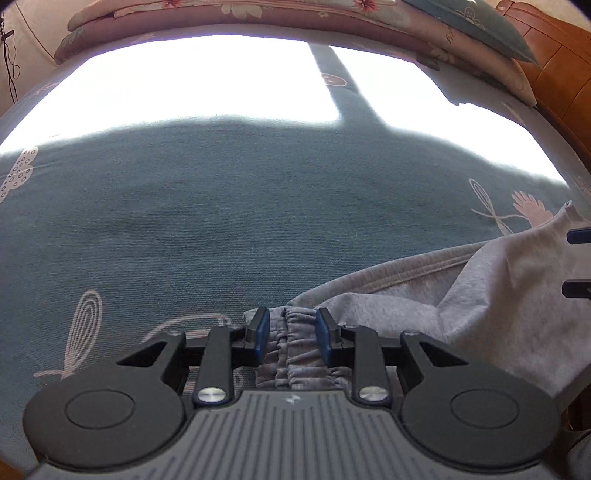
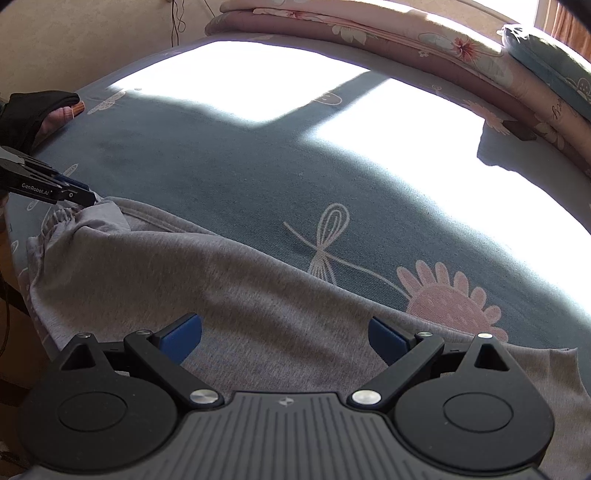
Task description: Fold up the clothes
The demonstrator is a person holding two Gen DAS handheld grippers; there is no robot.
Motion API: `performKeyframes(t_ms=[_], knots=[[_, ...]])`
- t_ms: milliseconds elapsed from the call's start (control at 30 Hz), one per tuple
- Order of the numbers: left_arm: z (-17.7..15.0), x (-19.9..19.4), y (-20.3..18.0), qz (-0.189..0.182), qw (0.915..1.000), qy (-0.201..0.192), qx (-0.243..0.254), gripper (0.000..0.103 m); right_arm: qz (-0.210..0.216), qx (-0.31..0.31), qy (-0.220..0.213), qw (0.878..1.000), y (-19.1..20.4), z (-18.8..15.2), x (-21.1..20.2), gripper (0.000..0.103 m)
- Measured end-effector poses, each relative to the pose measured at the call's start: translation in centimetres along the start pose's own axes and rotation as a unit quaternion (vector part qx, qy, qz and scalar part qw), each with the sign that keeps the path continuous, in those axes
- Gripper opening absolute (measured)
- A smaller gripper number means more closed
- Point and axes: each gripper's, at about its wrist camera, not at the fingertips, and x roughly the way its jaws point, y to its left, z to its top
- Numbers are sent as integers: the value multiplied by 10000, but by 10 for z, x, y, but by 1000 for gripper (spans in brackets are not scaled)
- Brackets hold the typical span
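Grey sweatpants (image 2: pixel 207 280) lie along the near edge of a blue patterned bedspread (image 2: pixel 258 177). In the left wrist view my left gripper (image 1: pixel 291 338) has its blue pads on either side of the gathered elastic waistband (image 1: pixel 291 343), partly closed around it. The rest of the pants (image 1: pixel 498 295) spread to the right. My right gripper (image 2: pixel 284 338) is wide open, hovering just above the grey fabric. The left gripper (image 2: pixel 79 195) also shows at the far left of the right wrist view, at the waistband end. The right gripper's fingertips (image 1: pixel 576 236) peek in at the left view's right edge.
Folded floral quilts (image 2: pixel 369 29) and a blue pillow (image 2: pixel 554 66) are stacked along the far side of the bed. Bright sunlight (image 1: pixel 203 81) washes out the far half of the bedspread. A wooden headboard (image 1: pixel 554 62) stands at the right.
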Motion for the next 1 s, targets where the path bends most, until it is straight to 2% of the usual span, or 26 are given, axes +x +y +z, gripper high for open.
performKeyframes(t_ms=[33,67,167,300,433,467,500,633,800,900,1000], knots=[[-2,2,-2,-43,9999,24,110,27,14,-7,12,10000,2,1,2,99],[-4,3,-3,-85,9997,49,221,34,26,-21,32,10000,3,1,4,99],[-9,9,-9,-88,9984,67,559,39,65,-70,73,9999,8,4,9,99],[-5,13,-10,-181,9978,142,627,45,191,-92,131,9997,11,6,14,99],[0,9,-23,51,9946,347,977,31,241,-162,219,9993,16,5,17,99],[1,6,-26,80,9939,360,1037,24,242,-167,233,9993,17,4,17,99],[2,4,-27,40,9943,350,1010,22,248,-162,252,9992,17,3,17,99],[9,-20,-28,110,9964,-4,843,8,263,-149,287,9991,16,1,16,99],[14,-59,-26,363,9966,-621,405,7,226,-159,257,9993,12,1,13,99],[11,-58,-19,386,9976,-554,154,7,200,-137,247,9994,10,3,14,99],[1,-36,-10,592,9978,-281,-71,8,166,-127,229,9995,9,4,15,99]])
